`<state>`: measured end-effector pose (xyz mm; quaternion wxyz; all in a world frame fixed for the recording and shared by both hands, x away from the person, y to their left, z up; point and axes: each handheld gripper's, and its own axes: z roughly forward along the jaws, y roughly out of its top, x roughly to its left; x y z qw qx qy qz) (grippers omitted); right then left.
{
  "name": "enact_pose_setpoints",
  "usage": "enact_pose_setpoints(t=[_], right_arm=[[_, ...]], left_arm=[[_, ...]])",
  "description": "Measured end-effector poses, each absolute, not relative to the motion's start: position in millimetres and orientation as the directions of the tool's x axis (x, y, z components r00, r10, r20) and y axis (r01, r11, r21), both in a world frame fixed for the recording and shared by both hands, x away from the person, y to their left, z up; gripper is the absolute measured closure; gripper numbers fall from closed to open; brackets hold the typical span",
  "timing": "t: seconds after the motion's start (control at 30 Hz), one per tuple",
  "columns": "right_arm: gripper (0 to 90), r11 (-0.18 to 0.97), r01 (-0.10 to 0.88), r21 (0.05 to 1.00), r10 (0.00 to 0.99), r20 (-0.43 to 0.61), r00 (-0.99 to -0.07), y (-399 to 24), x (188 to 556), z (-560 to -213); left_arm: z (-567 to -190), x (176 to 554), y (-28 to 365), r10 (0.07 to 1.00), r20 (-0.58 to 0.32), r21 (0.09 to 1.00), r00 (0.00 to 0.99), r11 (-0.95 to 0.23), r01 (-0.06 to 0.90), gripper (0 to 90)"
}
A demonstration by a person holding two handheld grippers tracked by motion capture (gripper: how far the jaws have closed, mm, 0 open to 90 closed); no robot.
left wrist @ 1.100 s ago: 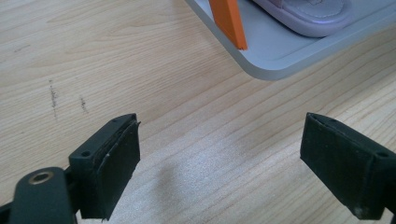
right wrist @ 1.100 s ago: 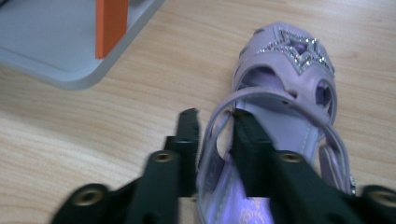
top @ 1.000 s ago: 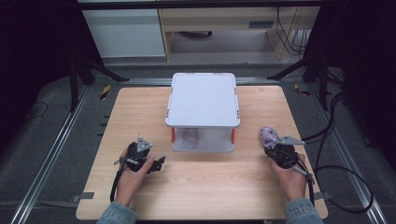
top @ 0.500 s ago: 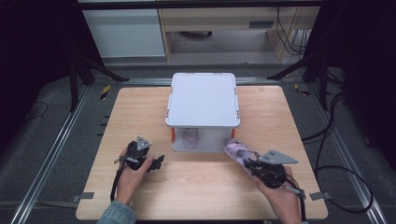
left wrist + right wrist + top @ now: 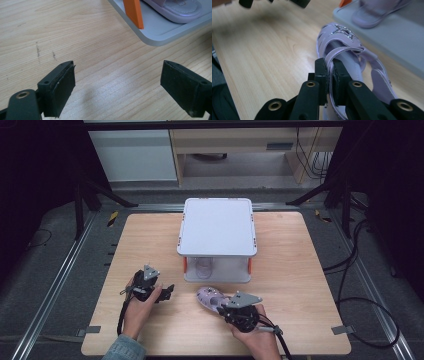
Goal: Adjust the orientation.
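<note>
A small lilac sandal [image 5: 210,297] with a sequin star hangs just over the table in front of the shelf unit; my right gripper [image 5: 223,308] is shut on its side strap [image 5: 331,65]. Its mate, a second lilac sandal [image 5: 178,8], lies on the lower tray of the white two-level shelf [image 5: 218,225] with orange posts [image 5: 133,12]. That second sandal [image 5: 377,12] also lies ahead of the held one in the right gripper view. My left gripper [image 5: 163,292] rests on the table left of the shelf, jaws wide open and empty, with its black pads [image 5: 62,87] apart.
The wooden table [image 5: 300,270] has bare board to the right of the shelf and along the front edge. Black cables [image 5: 360,305] trail off the right side. Metal rails and dark stands surround the table.
My right gripper has carried the lilac sandal leftward along the front of the table, from the right side to just before the shelf's opening. The left gripper has stayed put.
</note>
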<state>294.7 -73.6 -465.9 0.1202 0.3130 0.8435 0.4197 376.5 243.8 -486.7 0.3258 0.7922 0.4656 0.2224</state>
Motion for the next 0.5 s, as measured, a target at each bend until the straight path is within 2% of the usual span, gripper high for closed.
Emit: enact_pose_setpoints(t=[0.13, 0.23, 0.33, 0.5], right_arm=[[83.4, 0.467, 0.425, 0.775, 0.606, 0.069, -0.792, -66, 289, -475], [77.4, 0.479, 0.420, 0.771, 0.578, 0.082, -0.812, -66, 287, -479], [70.2, 0.465, 0.407, 0.786, 0.565, 0.090, -0.820, -72, 286, -471], [66.0, 0.454, 0.373, 0.809, 0.567, 0.060, -0.821, -94, 290, -452]], left_arm=[[-486, 376, 244, 0.883, 0.048, 0.724, 0.467, -0.353, 0.592, 11.6], [-487, 376, 244, 0.883, 0.048, 0.722, 0.466, -0.353, 0.594, 11.6], [-487, 376, 244, 0.883, 0.049, 0.723, 0.467, -0.354, 0.594, 11.6], [-487, 376, 244, 0.883, 0.049, 0.723, 0.466, -0.354, 0.594, 11.6]])
